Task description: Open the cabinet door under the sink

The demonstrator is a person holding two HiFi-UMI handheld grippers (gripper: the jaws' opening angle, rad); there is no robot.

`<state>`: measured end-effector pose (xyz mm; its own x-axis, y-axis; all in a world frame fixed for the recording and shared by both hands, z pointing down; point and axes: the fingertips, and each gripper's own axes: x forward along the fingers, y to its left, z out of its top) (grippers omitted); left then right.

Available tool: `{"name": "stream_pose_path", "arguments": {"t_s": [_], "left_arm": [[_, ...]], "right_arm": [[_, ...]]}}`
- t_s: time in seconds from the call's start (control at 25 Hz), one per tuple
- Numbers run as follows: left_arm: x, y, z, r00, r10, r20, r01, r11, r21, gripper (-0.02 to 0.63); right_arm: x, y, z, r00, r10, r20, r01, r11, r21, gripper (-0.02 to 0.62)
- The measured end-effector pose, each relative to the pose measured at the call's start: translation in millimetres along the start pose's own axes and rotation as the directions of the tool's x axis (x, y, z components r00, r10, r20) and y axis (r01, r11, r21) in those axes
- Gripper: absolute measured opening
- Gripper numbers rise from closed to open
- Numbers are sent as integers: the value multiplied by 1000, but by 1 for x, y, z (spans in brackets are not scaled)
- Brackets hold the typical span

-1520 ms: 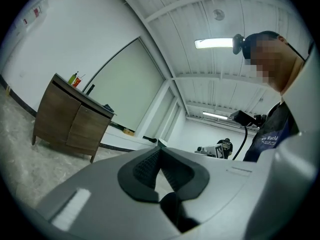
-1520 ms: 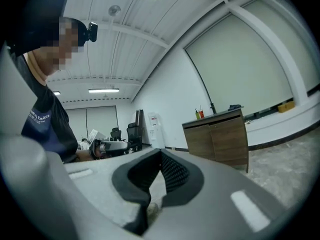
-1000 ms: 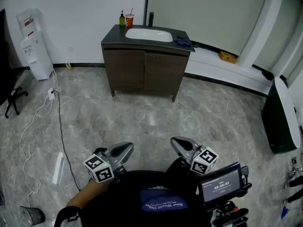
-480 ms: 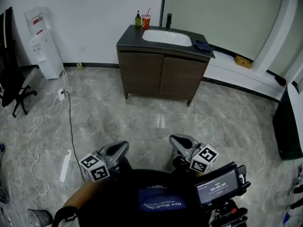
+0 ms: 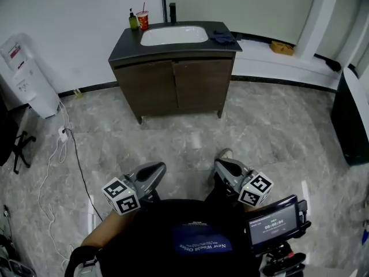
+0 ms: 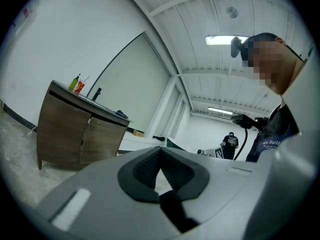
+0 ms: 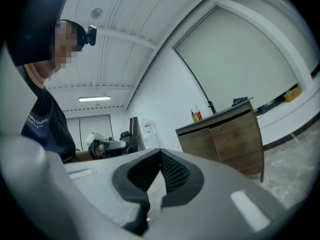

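Okay, left gripper (image 5: 151, 172): hanging low at the person's left side and pointing level toward the cabinet; its jaws are pressing together at the tips, nothing between them.
right gripper (image 5: 225, 167): riding alongside on the person's right, aiming the same way; its jaws are pressing together too, gripping nothing.
small screen (image 5: 275, 227): glowing on a mount just right of the right gripper, down at the bottom of the head view.
shoe (image 5: 226, 153): peeking out on the floor just ahead of the right gripper.
floor (image 5: 173, 134): grey marble-look tiles stretching between the grippers and the cabinet, so both grippers are sitting well apart from it.
white cable (image 5: 60, 154): trailing across the tiles on the left.
cabinet (image 5: 173, 88): dark wood, standing on short legs against the far wall, almost dead ahead; its two doors are sitting side by side, both closed and flush, neither gripper touching them.
sink (image 5: 174, 35): white basin sitting in the dark tabletop (image 5: 124, 46) above those doors.
green bottle (image 5: 133, 21) and red cup (image 5: 142, 20): standing together at the tabletop's back left corner.
black faucet (image 5: 172, 13): rising behind the basin.
dark cloth (image 5: 222, 37): lying just right of the basin.
water dispenser (image 5: 26, 77): white, standing by the wall well left of the cabinet.
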<state>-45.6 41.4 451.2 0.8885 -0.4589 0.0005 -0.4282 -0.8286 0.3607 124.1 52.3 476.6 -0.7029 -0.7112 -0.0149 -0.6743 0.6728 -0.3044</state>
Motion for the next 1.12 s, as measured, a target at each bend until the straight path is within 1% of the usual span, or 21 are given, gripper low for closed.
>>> {"name": "stream_pose_path", "arguments": {"t_s": [0.12,0.32,0.44,0.68,0.8,1.0,1.12], "left_arm": [[25,6,4,1000,-24,-11,24,1000,-4,6],[70,5,12,998,-55,-39,55,999,-4,6],[89,8,11,996,-73,-44,73,997,9,6],[115,21,20,999,-42,-25,43,999,16,6],[135,25,28,999,-28,-30,29,999,16,6],[176,37,34,998,-42,-43,43,999,26,5],[193,41,27,998,-37,-58,38,999,27,6]], "right_arm": [[-3,-16,11,1000,-12,5,12,1000,-27,2],[-17,-56,26,998,-64,22,64,998,-18,2],[-19,-76,35,997,-73,35,74,997,-18,2],[-19,-109,44,998,-55,23,56,997,-44,2],[-20,-131,55,998,-57,31,59,997,-48,2],[-18,-170,77,997,-54,49,57,996,-62,2],[-20,-192,77,998,-43,41,46,997,-67,2]]}}
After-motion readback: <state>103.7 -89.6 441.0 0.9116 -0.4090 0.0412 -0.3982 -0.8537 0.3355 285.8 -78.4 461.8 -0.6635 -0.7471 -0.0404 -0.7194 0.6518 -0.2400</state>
